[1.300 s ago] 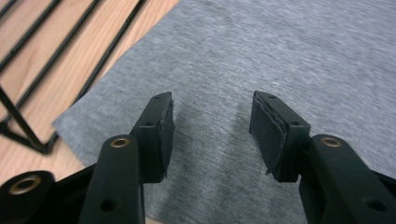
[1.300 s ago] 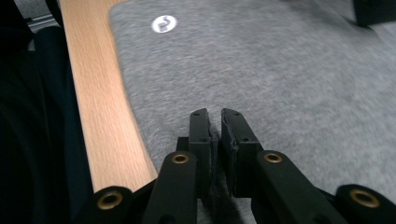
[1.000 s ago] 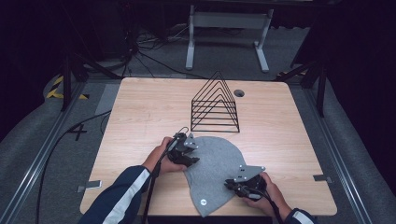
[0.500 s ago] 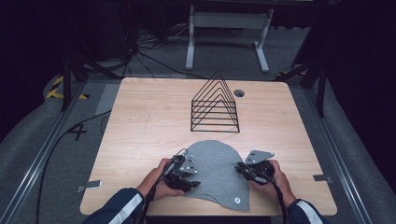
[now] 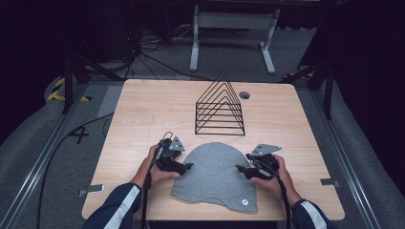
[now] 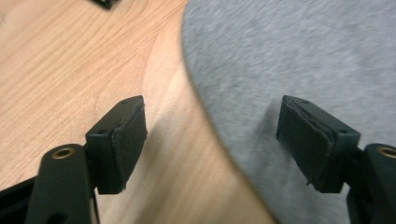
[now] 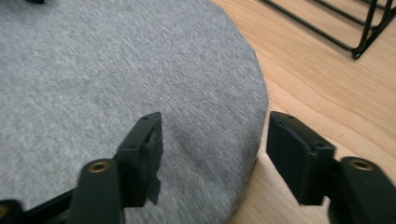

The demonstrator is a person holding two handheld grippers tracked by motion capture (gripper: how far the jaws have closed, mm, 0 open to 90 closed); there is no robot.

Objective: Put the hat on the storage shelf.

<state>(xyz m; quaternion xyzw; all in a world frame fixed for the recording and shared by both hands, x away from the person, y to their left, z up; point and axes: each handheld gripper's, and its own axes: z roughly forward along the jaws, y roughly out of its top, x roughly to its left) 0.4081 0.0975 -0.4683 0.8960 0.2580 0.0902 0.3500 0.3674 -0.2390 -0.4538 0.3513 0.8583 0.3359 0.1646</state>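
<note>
Two hand-held grippers sit at opposite edges of a grey beanie, which lies flat on the near half of the wooden desk. Left hand-held gripper: jaws spread wide and released, straddling the beanie's left edge; in the left gripper view one jaw is over bare wood, the other over grey knit. Right hand-held gripper: also released, jaws apart across the beanie's right edge, one over fabric and one over wood. Neither pinches the cloth.

Small round tag near the beanie's near hem. Black wire triangular rack stands just beyond the beanie, close to its crown but apart from it. Round cable hole in the desk behind the rack. Floor beyond: cables and a white stand frame.
</note>
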